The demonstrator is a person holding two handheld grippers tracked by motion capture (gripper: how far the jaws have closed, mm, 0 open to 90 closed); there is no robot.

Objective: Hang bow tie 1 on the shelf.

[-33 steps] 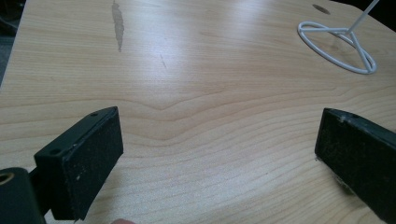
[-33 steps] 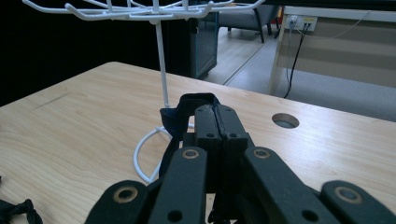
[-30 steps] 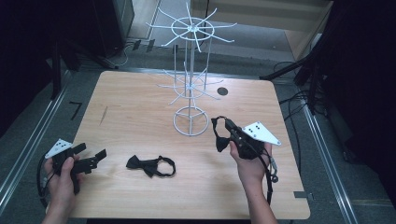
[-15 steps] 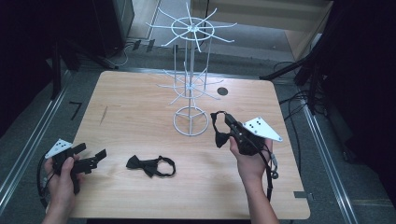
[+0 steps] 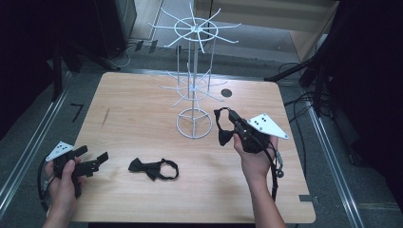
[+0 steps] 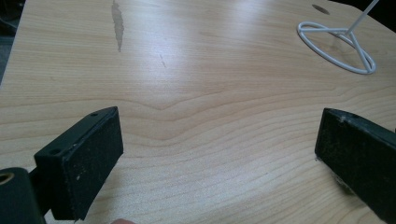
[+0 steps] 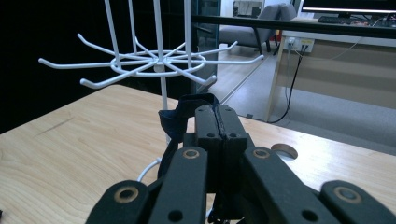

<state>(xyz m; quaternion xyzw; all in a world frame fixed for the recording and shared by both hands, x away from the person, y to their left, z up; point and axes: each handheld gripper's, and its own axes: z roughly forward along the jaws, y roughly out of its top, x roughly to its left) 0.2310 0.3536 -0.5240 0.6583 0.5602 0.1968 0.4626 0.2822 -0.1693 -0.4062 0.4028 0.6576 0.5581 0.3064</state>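
- The right tool [image 5: 223, 118] is held above the bench [image 5: 142, 109], just right of the white wire rack [image 5: 194, 85], its jaws pressed together on the strap of a black bow tie [image 5: 223, 135].
- In the right gripper view the two black jaws meet along one line with dark fabric of that held bow tie [image 7: 180, 116] bunched around their tip and left side.
- From the high view the knot of the held bow tie hangs below the jaws, clear of the bench surface and just beside the rack's round wire base [image 5: 194, 124].
- The grey three-cornered plate [image 5: 267, 125] sits on top of the right tool, and the person's right hand [image 5: 254, 156] wraps the handle, with a cable trailing down toward the bench edge.
- A second black bow tie [image 5: 153, 168] lies flat on the bench near its front edge, between the two hands, its strap looped to the right of the knot.
- The left tool [image 5: 95, 160] rests low near the front left corner of the bench, held by the left hand [image 5: 64, 178]; its jaws stand wide apart with nothing between them.
- In the left gripper view the padded jaws frame bare wood, with a pale scuff mark [image 6: 117, 25] far off and the rack's base ring [image 6: 337, 46] at upper right.
- The rack has two tiers of radiating wire arms on a central post; its arms [image 7: 149, 58] spread just beyond the right tool's tip.
- A small round hole [image 5: 226, 92] shows in the bench behind the rack.
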